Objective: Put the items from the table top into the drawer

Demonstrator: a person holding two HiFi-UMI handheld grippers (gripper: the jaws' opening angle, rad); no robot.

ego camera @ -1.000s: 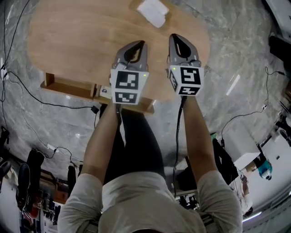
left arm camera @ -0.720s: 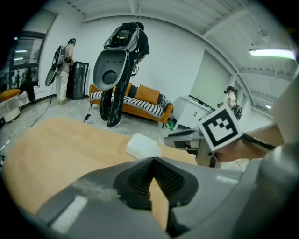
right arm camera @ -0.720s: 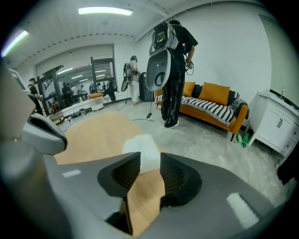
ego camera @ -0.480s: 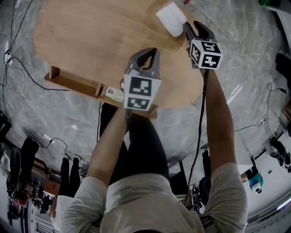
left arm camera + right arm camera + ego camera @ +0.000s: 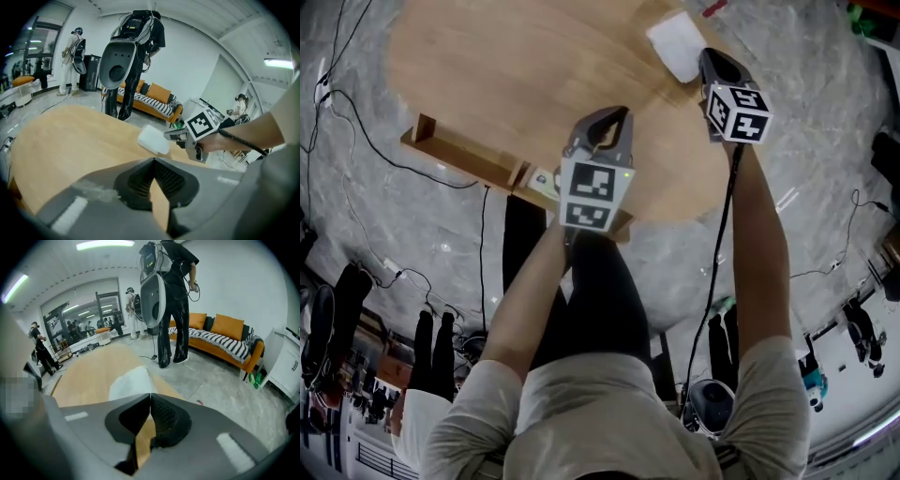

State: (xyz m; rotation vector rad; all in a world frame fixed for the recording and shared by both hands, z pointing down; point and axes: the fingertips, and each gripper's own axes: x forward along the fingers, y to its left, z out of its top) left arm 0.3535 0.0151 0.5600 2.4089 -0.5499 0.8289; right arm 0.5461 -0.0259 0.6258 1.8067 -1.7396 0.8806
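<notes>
A white packet [image 5: 675, 45] lies flat near the far right edge of the oval wooden table [image 5: 506, 75]. My right gripper [image 5: 706, 54] reaches down to the packet's near edge, its jaws closing to a hairline on that edge. In the right gripper view the packet [image 5: 129, 380] runs straight in under the meeting tips of the right gripper [image 5: 150, 394]. The left gripper view shows the same contact between the packet [image 5: 151, 139] and the right gripper [image 5: 168, 135]. My left gripper [image 5: 614, 112] hovers over the table's near edge, shut and empty, with its tips [image 5: 153, 160] touching. Below it the wooden drawer [image 5: 464, 155] stands pulled out, with a small card-like item [image 5: 544, 180] inside.
A person with a backpack rig [image 5: 166, 301] stands just beyond the table's far end. An orange sofa [image 5: 225, 333] lines the wall behind. Cables [image 5: 356, 112] trail over the marble floor left of the table. My legs sit under the drawer's right end.
My right gripper has travelled forward and down from the table's near side to the white packet. The left gripper has shifted a little toward the near edge above the drawer.
</notes>
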